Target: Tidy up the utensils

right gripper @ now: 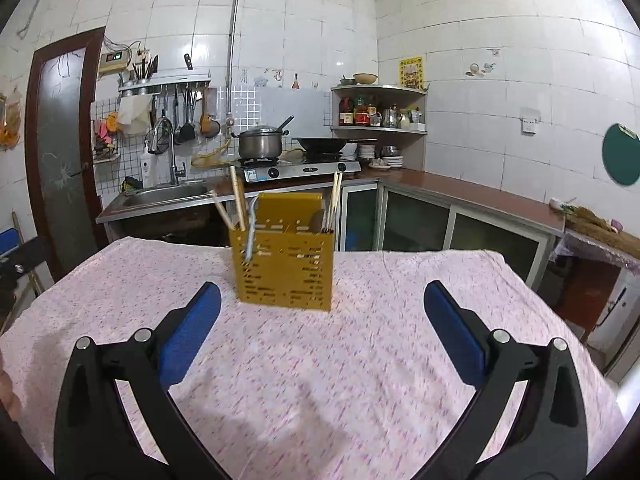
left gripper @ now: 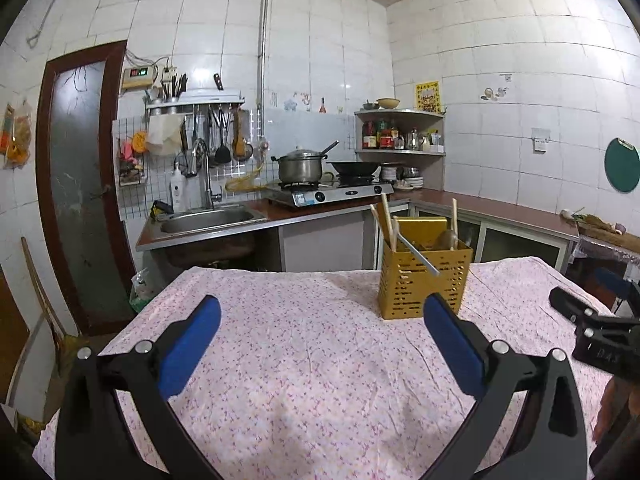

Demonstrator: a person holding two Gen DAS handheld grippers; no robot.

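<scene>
A yellow perforated utensil holder [left gripper: 424, 280] stands upright on the pink floral tablecloth [left gripper: 304, 344]. It holds wooden chopsticks [left gripper: 387, 220], a metal utensil handle [left gripper: 420, 258] and a wooden spoon. My left gripper [left gripper: 320, 320] is open and empty, with the holder just beyond its right finger. My right gripper [right gripper: 320, 312] is open and empty, facing the holder [right gripper: 284, 264] from a short distance. In its view chopsticks [right gripper: 237, 204] lean at the left and more [right gripper: 334, 204] at the right. The right gripper also shows at the right edge of the left wrist view [left gripper: 592, 328].
A kitchen counter lies behind the table with a sink [left gripper: 208, 220], a gas stove [left gripper: 332, 192] with a pot [left gripper: 300, 166] and a wok. A corner shelf [left gripper: 400, 132] holds bottles. A brown door [left gripper: 80, 184] is at the left.
</scene>
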